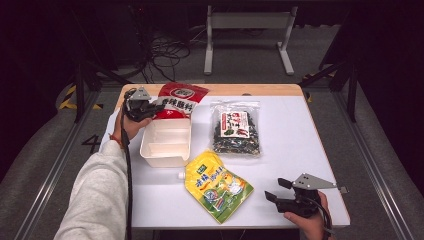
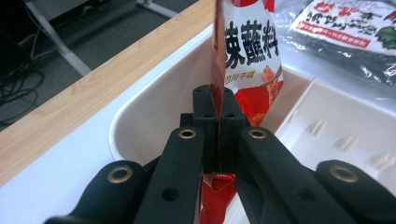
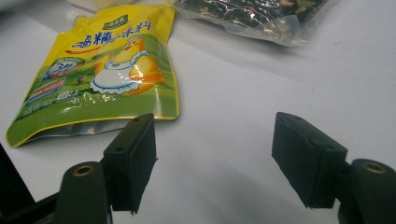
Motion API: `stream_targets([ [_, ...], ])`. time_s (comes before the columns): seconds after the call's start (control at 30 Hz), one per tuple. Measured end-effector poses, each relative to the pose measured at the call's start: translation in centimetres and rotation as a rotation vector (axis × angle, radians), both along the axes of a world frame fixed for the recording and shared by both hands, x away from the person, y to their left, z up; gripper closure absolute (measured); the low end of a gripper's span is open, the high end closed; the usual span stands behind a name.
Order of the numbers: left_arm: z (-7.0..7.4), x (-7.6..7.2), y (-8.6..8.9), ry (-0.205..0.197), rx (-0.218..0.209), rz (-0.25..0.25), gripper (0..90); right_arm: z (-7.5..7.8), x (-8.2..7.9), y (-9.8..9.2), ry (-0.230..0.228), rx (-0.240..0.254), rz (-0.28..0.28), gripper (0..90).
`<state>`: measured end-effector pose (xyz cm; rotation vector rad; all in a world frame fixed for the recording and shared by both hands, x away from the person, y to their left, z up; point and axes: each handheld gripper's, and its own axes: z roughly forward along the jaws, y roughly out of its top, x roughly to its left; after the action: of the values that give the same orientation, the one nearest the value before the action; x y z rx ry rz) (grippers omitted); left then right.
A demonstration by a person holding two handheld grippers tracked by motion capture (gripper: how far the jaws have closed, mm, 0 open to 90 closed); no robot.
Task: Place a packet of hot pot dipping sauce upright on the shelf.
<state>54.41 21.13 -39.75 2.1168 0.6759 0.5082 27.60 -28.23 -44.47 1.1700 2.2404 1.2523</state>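
Note:
My left gripper is shut on the edge of a red seasoning packet, which hangs over the far end of a white plastic container. In the left gripper view the packet stands on edge, pinched between the two black pads, above the container's rim. My right gripper rests near the table's front right corner, open and with nothing between its jaws. Its own view shows the open gripper just short of a yellow-green pouch.
A yellow-green spouted pouch lies in front of the container. A clear bag of dark dried food lies right of it. The white tabletop has a wooden far edge; floor and cables lie beyond.

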Motion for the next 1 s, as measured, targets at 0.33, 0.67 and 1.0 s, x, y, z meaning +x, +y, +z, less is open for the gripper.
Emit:
stream_targets([
  [0.33,0.3,0.2,-0.3,0.047,0.034,0.01,88.9,0.1,0.0,0.1,0.001,-0.009,0.003,29.9],
  [0.67,1.6,0.1,-0.4,0.028,-0.093,0.042,59.9,0.0,0.2,-0.1,0.015,-0.021,0.014,28.4],
  [1.0,1.1,0.1,-1.1,0.052,0.041,-0.001,90.0,-0.1,0.1,0.1,0.022,-0.025,0.033,28.4],
])
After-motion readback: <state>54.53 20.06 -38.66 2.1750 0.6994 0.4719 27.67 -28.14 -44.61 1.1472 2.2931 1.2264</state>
